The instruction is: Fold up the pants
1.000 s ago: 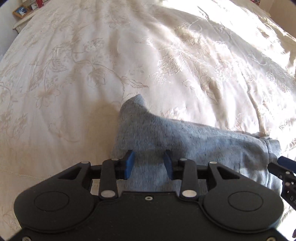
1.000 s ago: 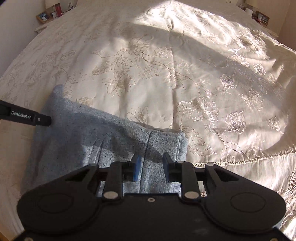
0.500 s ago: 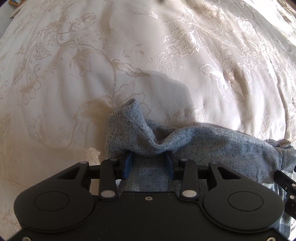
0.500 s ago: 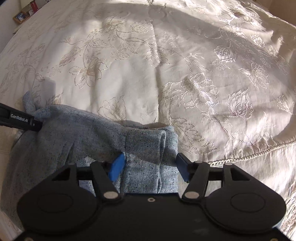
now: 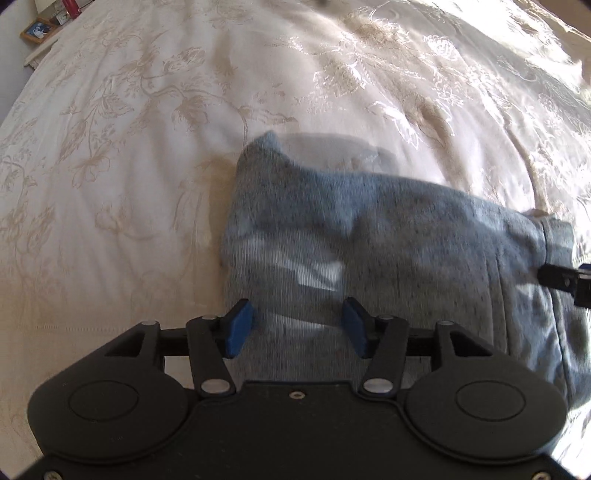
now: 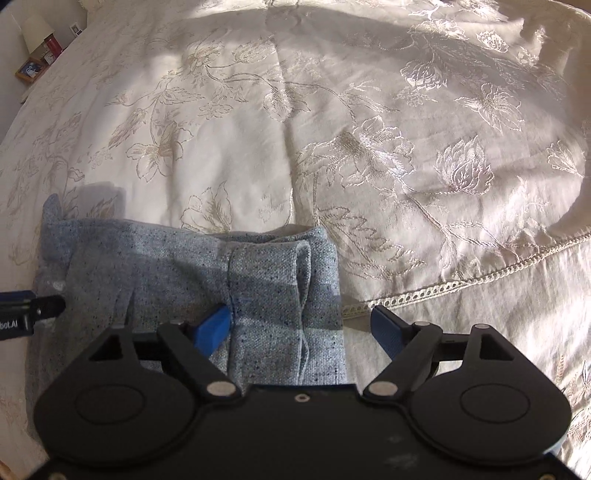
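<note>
The grey-blue pants (image 5: 388,236) lie folded in a compact stack on the cream bedspread (image 5: 147,110). My left gripper (image 5: 297,326) is open over the stack's near left part, its blue fingers apart and empty. In the right wrist view the pants (image 6: 177,273) lie at lower left with the waistband end towards the middle. My right gripper (image 6: 301,328) is open wide over that end, holding nothing. Each gripper's tip shows at the edge of the other's view, the right one in the left wrist view (image 5: 565,280) and the left one in the right wrist view (image 6: 33,308).
The embroidered bedspread (image 6: 369,147) spreads out beyond and beside the pants, with a lace seam (image 6: 461,280) to the right. A bedside shelf with a framed photo (image 5: 37,29) stands at the far left, beside a lamp (image 6: 35,33).
Both grippers have opened and let go of the pants. The raised fabric has dropped flat onto the stack, and both grippers have pulled back a little.
</note>
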`<move>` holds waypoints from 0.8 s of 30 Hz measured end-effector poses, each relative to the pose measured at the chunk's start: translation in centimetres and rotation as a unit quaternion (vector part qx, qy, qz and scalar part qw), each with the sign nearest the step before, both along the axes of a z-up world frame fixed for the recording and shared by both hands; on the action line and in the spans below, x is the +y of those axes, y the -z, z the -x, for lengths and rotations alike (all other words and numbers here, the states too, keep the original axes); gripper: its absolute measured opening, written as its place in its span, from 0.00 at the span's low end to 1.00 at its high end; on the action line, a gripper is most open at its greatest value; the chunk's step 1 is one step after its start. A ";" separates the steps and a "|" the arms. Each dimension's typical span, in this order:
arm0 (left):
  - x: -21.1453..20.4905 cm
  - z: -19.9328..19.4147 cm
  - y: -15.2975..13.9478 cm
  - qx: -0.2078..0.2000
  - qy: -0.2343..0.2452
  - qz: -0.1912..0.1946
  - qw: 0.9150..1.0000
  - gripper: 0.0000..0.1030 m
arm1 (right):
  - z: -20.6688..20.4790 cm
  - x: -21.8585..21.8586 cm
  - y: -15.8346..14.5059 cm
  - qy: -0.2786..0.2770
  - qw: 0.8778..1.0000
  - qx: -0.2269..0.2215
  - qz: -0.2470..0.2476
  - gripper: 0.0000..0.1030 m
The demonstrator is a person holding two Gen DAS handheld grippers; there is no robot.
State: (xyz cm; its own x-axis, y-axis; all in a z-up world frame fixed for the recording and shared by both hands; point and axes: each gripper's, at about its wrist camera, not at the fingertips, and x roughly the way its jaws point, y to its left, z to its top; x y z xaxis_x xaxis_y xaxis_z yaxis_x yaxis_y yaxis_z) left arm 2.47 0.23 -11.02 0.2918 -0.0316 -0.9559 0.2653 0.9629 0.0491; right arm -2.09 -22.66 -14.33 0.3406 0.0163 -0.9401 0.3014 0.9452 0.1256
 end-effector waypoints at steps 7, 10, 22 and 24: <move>1.7 7.1 0.5 -0.007 -0.037 0.008 0.999 0.61 | 4.4 0.3 -0.8 -0.023 1.000 0.001 -0.007 0.83; 2.0 8.3 0.3 -0.013 -0.056 0.014 0.998 0.62 | 6.6 0.5 -0.6 -0.029 0.999 0.000 -0.014 0.83; 3.2 8.2 -1.6 -0.063 -0.018 0.007 0.998 0.62 | 9.3 -0.2 -2.6 -0.031 0.998 -0.054 -0.024 0.85; 3.5 7.0 -1.3 -0.060 -0.013 0.005 0.998 0.62 | 8.3 -1.0 -2.3 -0.021 0.998 -0.053 -0.030 0.86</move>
